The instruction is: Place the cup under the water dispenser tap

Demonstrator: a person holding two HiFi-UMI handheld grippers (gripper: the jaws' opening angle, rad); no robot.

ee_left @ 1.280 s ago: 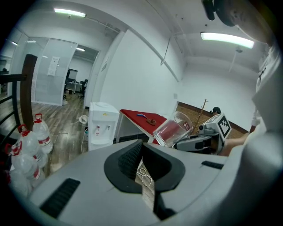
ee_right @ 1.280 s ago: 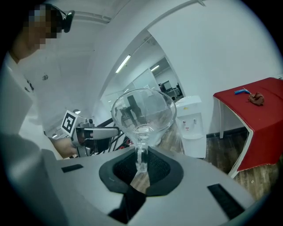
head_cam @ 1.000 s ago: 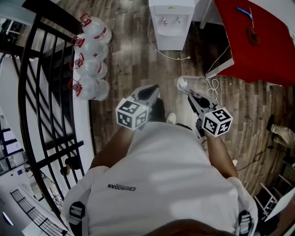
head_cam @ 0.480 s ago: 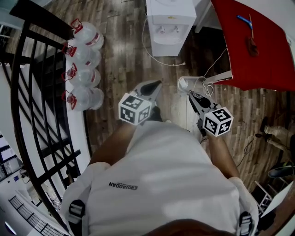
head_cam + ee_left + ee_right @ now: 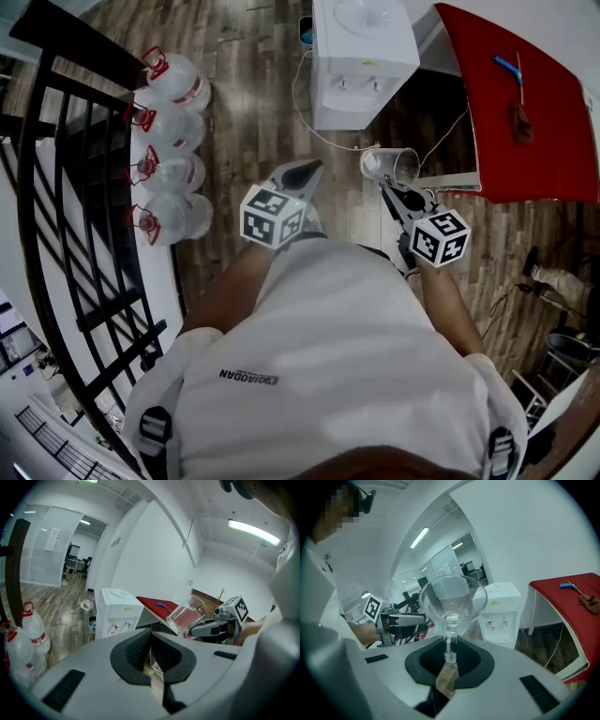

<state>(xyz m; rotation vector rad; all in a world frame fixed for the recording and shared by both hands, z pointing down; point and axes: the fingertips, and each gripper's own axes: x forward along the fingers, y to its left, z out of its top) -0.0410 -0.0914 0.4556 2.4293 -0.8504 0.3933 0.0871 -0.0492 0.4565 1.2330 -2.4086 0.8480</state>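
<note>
A clear plastic cup (image 5: pixel 389 165) is held above the wooden floor, lying tilted with its mouth towards the left; my right gripper (image 5: pixel 395 190) is shut on its wall. In the right gripper view the cup (image 5: pixel 452 602) stands right in front of the jaws (image 5: pixel 450 657), pinched by its edge. The white water dispenser (image 5: pixel 362 58) stands ahead at the top of the head view, its two taps (image 5: pixel 354 83) facing me, some way beyond the cup. My left gripper (image 5: pixel 300 176) is shut and holds nothing; its view shows the dispenser (image 5: pixel 115 613) and the cup (image 5: pixel 187 615).
A red table (image 5: pixel 527 98) with a blue tool on it stands right of the dispenser. Several large water bottles (image 5: pixel 167 141) line the floor at the left beside a black railing (image 5: pixel 66 187). White cables (image 5: pixel 323 127) trail on the floor near the dispenser.
The person has walked forward: the dispenser and red table have come closer in the head view. The right gripper still carries the cup, now nearer the dispenser. The left gripper stays shut.
</note>
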